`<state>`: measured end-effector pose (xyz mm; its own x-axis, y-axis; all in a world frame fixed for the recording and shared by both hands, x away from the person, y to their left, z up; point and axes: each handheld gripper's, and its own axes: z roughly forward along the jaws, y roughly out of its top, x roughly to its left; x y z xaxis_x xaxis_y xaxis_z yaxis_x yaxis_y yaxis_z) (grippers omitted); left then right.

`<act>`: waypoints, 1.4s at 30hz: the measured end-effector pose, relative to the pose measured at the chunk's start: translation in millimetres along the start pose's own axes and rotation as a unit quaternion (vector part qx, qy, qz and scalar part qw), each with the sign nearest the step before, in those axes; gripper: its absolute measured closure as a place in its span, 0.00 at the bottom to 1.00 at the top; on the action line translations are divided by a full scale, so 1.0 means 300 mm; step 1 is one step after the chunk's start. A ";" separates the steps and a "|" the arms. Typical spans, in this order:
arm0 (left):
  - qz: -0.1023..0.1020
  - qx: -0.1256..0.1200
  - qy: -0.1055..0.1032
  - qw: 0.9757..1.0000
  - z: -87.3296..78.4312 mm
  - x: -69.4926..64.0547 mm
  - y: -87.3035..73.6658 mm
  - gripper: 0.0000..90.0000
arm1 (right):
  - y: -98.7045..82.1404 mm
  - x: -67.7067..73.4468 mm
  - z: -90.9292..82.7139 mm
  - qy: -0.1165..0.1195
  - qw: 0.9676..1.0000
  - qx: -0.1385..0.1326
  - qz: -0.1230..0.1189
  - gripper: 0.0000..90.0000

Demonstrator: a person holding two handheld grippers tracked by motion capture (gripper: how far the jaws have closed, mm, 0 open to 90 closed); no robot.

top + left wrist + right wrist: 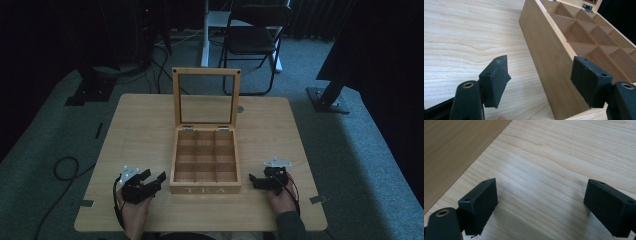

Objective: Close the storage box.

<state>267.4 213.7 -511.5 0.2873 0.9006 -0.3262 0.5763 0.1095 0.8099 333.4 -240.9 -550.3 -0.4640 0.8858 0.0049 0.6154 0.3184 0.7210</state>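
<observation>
An open wooden tea box (205, 190) marked TEA stands at the table's middle, its glass-paned lid (205, 97) upright at the back. Its nine compartments (599, 37) look empty. My left gripper (154, 176) rests in a hand just left of the box's front corner, jaws open. In the left gripper view my left gripper (541, 75) points along the box's left wall (549, 50), and nothing is pressed between the pads. My right gripper (253, 181) lies right of the box, pointing at it. My right gripper (541, 195) is open over bare wood, and the box wall (454, 150) sits at upper left.
The light wooden table (140, 125) has open surface on both sides of the box and behind it. A small round disc (240, 108) lies near the lid's right edge. A dark chair (252, 45) stands beyond the table, and a cable (65, 167) lies on the floor at left.
</observation>
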 end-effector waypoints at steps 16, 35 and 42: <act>0.005 0.003 -0.014 1.000 0.001 -0.016 0.010 0.40 | -0.002 0.008 -0.001 0.006 1.000 0.000 -0.005 0.13; 0.039 -0.015 -0.016 0.999 0.027 -0.058 0.083 0.44 | -0.002 0.008 -0.001 0.006 1.000 0.000 -0.005 0.13; 0.038 -0.021 -0.014 0.999 0.024 -0.058 0.106 0.46 | -0.002 0.008 -0.001 0.006 1.000 0.000 -0.005 0.13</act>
<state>286.3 198.5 -483.8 0.3513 0.8949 -0.2754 0.5193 0.0585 0.8526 331.8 -239.1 -550.4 -0.4782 0.8782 0.0057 0.6100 0.3274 0.7216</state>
